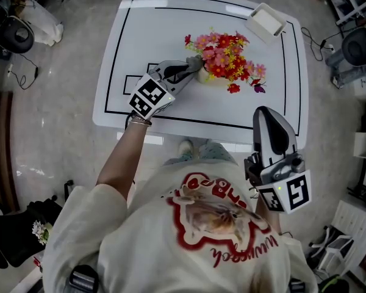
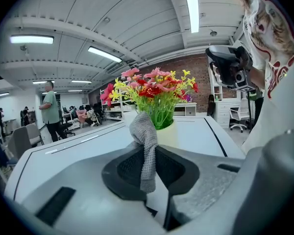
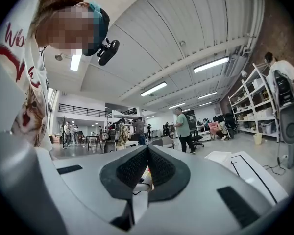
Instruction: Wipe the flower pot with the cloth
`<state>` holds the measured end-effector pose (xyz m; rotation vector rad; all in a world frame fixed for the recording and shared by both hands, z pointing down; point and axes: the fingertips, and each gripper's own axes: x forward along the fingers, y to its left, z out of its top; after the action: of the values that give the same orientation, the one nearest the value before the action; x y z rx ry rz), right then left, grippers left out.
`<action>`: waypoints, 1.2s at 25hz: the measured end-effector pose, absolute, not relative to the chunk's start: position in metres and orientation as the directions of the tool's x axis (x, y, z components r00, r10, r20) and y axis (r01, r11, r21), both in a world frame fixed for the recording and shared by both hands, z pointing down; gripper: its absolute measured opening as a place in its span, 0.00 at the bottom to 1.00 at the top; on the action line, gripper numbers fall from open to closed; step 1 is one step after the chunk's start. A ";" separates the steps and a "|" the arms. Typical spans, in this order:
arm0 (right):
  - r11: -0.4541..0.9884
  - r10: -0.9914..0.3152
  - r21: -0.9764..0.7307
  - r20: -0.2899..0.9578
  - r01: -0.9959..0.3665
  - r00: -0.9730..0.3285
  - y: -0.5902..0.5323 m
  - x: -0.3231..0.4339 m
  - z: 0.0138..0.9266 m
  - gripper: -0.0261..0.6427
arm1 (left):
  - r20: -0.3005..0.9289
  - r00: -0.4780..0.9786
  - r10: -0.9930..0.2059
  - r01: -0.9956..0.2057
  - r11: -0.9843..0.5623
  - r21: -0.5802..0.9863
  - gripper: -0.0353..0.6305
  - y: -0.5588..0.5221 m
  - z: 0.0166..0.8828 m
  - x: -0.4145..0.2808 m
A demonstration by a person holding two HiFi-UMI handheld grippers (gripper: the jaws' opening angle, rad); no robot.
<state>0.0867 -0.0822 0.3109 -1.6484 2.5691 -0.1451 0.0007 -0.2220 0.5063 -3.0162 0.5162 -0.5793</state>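
- The white rectangular surface (image 1: pixel 140 29), marked with a black border line, carries a small cream flower pot (image 1: pixel 203 75) (image 2: pixel 170 135) near its middle. The flower pot holds a bunch of red, pink and yellow artificial flowers (image 1: pixel 227 57) (image 2: pixel 154 89).
- A flat white box (image 1: pixel 266 22) lies at the far right corner of the surface, well apart from the flower pot.
- The left tongs (image 1: pixel 194 65) (image 2: pixel 148 151) are closed on a grey knitted cloth (image 2: pixel 144 133). The cloth is pinched between the pads, with a bunched end standing up past the tips.
- The bunched end lies at the left side of the flower pot, just beside it or touching it. No view settles whether there is contact.
- The right tongs (image 1: pixel 267 116) (image 3: pixel 148 154) have their jaws fully together with nothing between them. They are held off the near edge of the surface, close to the person's body, and do not steady the flower pot.
- Progress, as a judgement: the cloth is picked up and brought to the flower pot, so wiping is at its start or in an early stroke.
- The pot wall shows no mark that tells wiped areas from unwiped ones. The right and far sides are probably left to do.
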 end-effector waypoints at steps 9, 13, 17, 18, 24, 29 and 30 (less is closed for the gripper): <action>0.456 -0.889 -0.117 -0.017 -0.882 -0.457 -0.089 0.100 0.308 0.04 | 0.399 0.850 -0.342 -0.332 -0.938 -0.097 0.12 -0.212 0.514 0.001; 0.471 -0.881 -0.124 -0.018 -0.873 -0.473 -0.088 0.110 0.308 0.04 | 0.406 0.836 -0.369 -0.355 -0.928 -0.113 0.12 -0.209 0.511 0.004; 0.488 -0.871 -0.121 -0.007 -0.864 -0.491 -0.084 0.114 0.312 0.04 | 0.417 0.827 -0.377 -0.364 -0.924 -0.114 0.12 -0.200 0.513 0.006; 0.492 -0.869 -0.119 -0.010 -0.863 -0.494 -0.083 0.115 0.311 0.04 | 0.420 0.826 -0.377 -0.364 -0.924 -0.115 0.12 -0.198 0.514 0.007; 0.510 -0.859 -0.114 -0.015 -0.853 -0.512 -0.078 0.116 0.311 0.04 | 0.437 0.821 -0.368 -0.348 -0.929 -0.128 0.12 -0.186 0.516 0.013; 0.515 -0.856 -0.116 -0.009 -0.850 -0.517 -0.074 0.116 0.315 0.04 | 0.465 0.820 -0.333 -0.298 -0.943 -0.149 0.12 -0.172 0.520 0.026; 0.516 -0.855 -0.115 -0.010 -0.849 -0.518 -0.073 0.116 0.315 0.04 | 0.467 0.821 -0.327 -0.290 -0.945 -0.150 0.12 -0.169 0.521 0.028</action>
<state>0.1163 -0.0734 0.3148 -1.5074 2.6780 -0.1467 0.0281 -0.1691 0.5206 -2.9286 0.4971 -0.7715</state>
